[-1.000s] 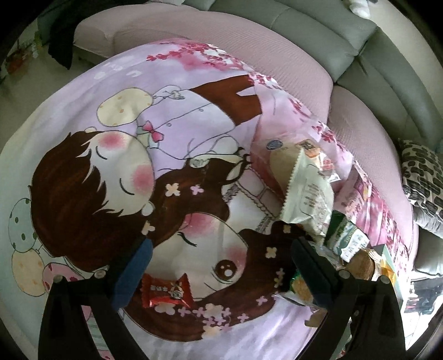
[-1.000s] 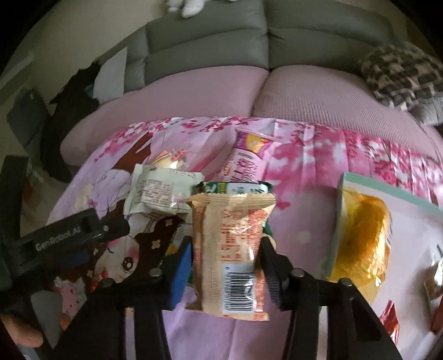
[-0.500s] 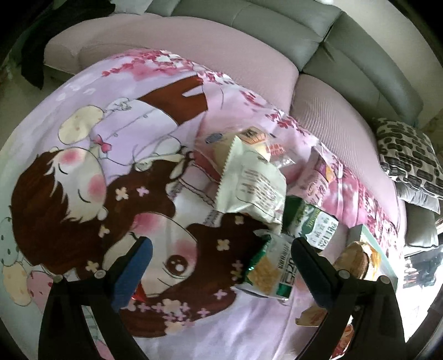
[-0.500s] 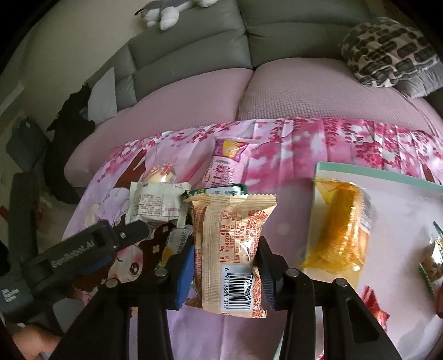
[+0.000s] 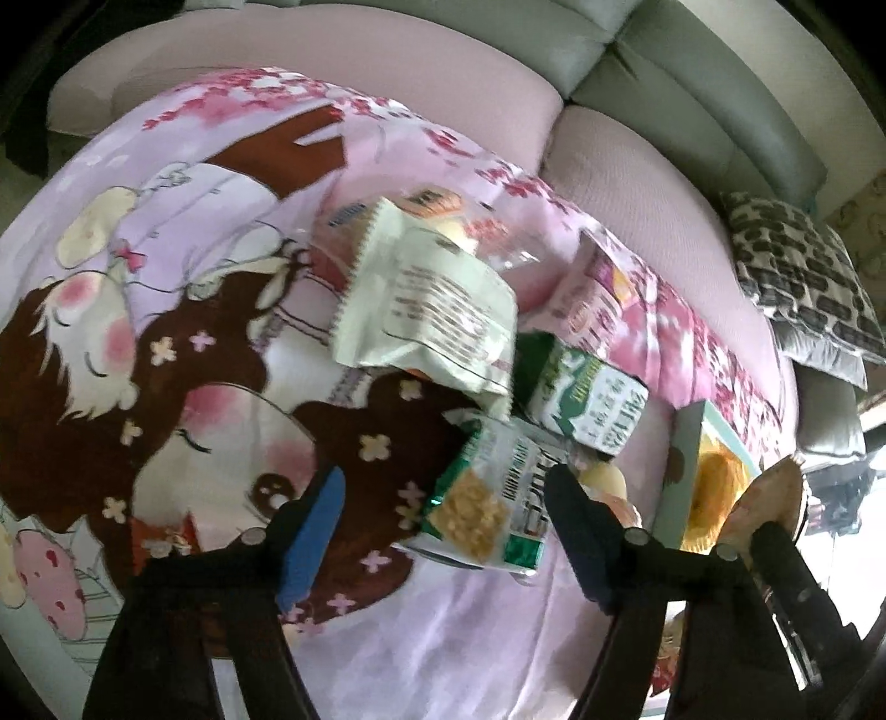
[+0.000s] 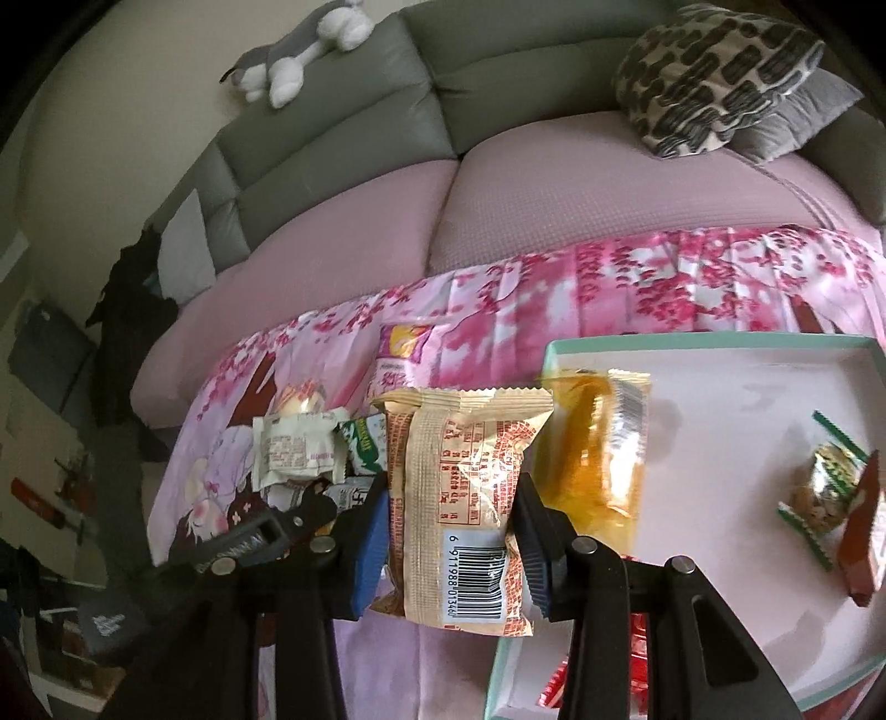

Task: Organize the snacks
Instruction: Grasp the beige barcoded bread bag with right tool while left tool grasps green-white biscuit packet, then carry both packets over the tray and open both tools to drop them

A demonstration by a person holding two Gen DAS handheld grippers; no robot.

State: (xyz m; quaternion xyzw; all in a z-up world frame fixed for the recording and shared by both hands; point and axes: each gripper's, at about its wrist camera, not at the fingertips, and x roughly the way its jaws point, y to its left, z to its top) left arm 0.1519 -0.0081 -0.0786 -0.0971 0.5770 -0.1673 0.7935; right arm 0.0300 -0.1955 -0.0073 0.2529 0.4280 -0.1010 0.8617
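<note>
Pink cloth [image 5: 232,310] printed with two cartoon children covers the surface in the left wrist view, with a grey and pink sofa [image 5: 653,83] behind it. The left gripper [image 5: 443,526] points down at the cloth with its jaws partly apart; they have just been closing, and the green cracker packet [image 5: 487,498] lies between them, though the pads are not seen pressing on it. Just beyond that packet lie a white packet [image 5: 426,310], a green and white packet [image 5: 587,399] and a pink packet [image 5: 592,299], all crowded together on the cloth. To the right stands the edge of a pale green tray [image 5: 678,471] with a yellow packet [image 5: 714,493] inside. In the right wrist view the right gripper [image 6: 448,526] has its jaws closed onto a beige packet [image 6: 465,482] with a barcode, gripping it at both side edges and holding it upright above the cloth [image 6: 554,299], at the left rim of the tray [image 6: 692,343]. Inside the tray lie the yellow packet [image 6: 592,448], a small green-edged packet [image 6: 825,487] and a dark red packet [image 6: 864,526] at the far right; something red shows at the tray's near edge, too hidden to tell. To the left on the cloth are the white packet [image 6: 296,448], the green and white packet [image 6: 365,448] and the pink packet [image 6: 398,360], with the left gripper [image 6: 266,531] reaching in beside them. A patterned cushion [image 6: 714,72] and a soft toy [image 6: 304,50] rest on the sofa [image 6: 343,133].
</note>
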